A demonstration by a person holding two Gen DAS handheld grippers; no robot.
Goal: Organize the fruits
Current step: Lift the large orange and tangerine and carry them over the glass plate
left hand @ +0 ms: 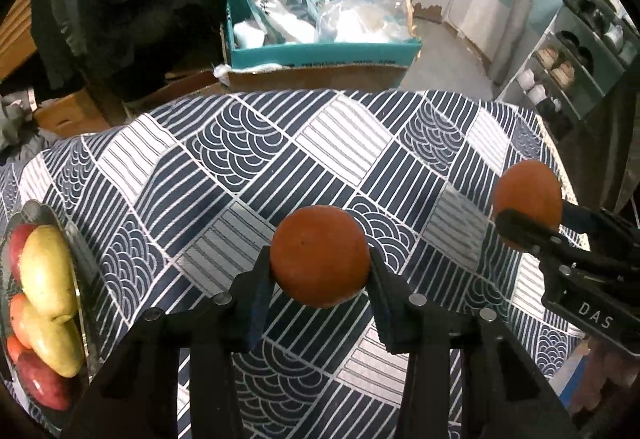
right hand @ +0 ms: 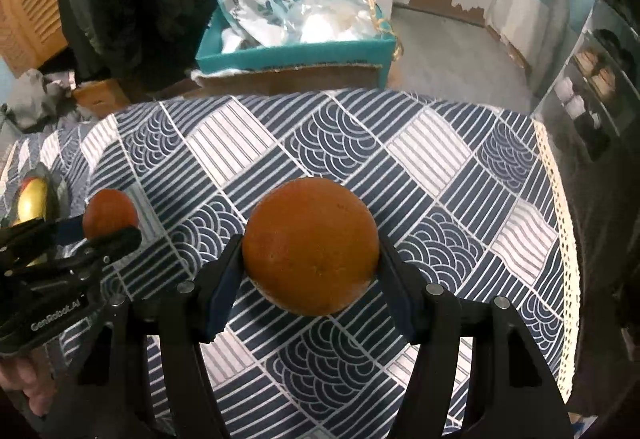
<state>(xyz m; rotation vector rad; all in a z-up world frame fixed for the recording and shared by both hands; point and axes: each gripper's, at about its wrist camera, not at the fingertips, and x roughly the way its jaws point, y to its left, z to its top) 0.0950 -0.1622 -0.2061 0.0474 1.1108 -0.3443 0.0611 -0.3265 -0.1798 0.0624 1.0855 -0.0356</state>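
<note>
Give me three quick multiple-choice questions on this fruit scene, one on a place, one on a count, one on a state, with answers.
1. Where is the glass plate of red and yellow fruit?
A. the table's left edge
B. the teal box
C. the shoe rack

2. How many round oranges are gripped?
A. one
B. two
C. three

3. How is the left gripper?
A. open
B. shut empty
C. shut on an orange

Answers: 1 A, the glass plate sits on the patterned tablecloth at far left. 2 B, the left orange and the right orange. 3 C, the left gripper clamps its orange; the right gripper does likewise.
</note>
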